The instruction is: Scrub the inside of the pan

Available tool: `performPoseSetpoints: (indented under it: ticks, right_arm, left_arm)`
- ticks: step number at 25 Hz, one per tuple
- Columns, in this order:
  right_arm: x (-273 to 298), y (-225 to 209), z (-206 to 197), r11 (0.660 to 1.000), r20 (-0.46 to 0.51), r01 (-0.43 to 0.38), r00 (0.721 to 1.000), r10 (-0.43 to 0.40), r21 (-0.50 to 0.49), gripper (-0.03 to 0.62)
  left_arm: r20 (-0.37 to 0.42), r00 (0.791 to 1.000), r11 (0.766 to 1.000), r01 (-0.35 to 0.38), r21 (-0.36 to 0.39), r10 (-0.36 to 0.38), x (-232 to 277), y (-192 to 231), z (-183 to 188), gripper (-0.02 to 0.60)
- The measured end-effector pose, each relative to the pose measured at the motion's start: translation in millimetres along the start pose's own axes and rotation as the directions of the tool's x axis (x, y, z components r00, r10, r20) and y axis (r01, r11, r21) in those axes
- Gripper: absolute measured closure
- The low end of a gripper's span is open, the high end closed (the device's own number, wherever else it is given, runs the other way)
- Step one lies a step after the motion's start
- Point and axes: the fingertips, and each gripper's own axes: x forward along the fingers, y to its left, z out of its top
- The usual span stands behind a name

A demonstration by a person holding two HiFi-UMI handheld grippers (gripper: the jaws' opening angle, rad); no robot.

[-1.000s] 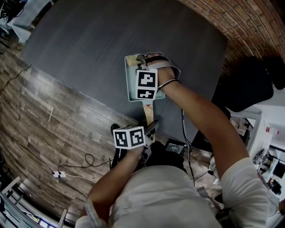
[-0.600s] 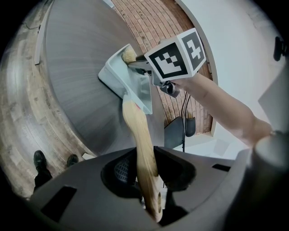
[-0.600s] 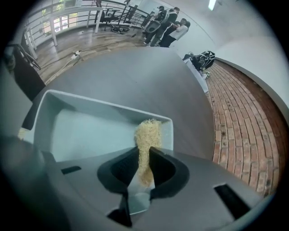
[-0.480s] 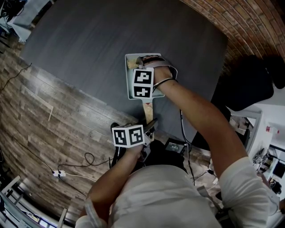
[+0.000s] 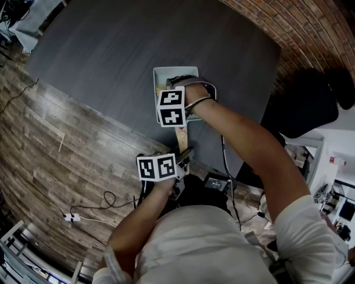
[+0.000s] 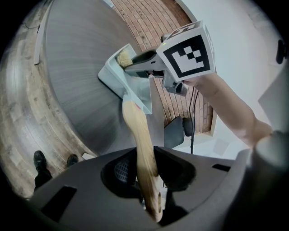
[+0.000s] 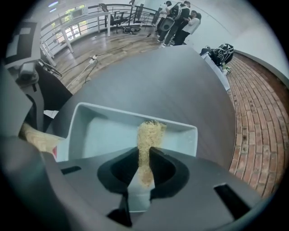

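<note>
**Pan** [image 5: 166,74] [image 6: 109,77] [image 7: 101,133]. Rectangular, pale grey-blue, shallow, open side up. It sits on the bench [image 5: 111,55] [image 6: 72,67] [image 7: 171,85] close to the near edge. The long axis runs from the person outward.

**Handle** [image 5: 181,138] [image 6: 137,128] [image 7: 38,137]. Wooden, in line with the pan's long axis. It points back at the person and ends at about the near edge.

**Left gripper** [image 5: 186,155] [image 6: 145,159]. Fingers closed narrowly on the end of the handle, gripping it on both sides.

**Right gripper** [image 5: 176,83] [image 6: 132,68] [image 7: 144,154]. Tipped steeply down over the pan. Its fingers are pinched tight on the scrubber.

**Scrubber** [image 5: 160,87] [image 6: 123,56] [image 7: 150,131]. Tan and fibrous, standing out beyond the fingertips. Its tip is inside the pan, at the far wall. Whether it presses on the pan's bottom cannot be told.

**Edges and room.** The pan's inner floor lies bare on both sides of the scrubber. Beyond the pan and to its left is a wide stretch of dark bench. The bench's right edge is nearer, bordering a brick floor [image 5: 260,16] [image 7: 259,113]. A wood floor [image 5: 66,150] lies below the near edge.
</note>
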Motion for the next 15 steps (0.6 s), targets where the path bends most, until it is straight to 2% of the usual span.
performPoseSetpoints:
  ticks: [9,15]
  right_arm:
    - [-9,34,8,0.983,0.022,-0.183,0.983,0.182,0.021,0.517]
    - [-19,56,13,0.931,0.072,-0.356,0.933,0.351,0.077,0.517]
  left_arm:
    - [-0.003,1.0,1.0,-0.003,0.003,0.003,0,-1,2,0.483]
    - [-0.002,1.0,1.0,-0.005,0.006,0.005,0,-1,2,0.483]
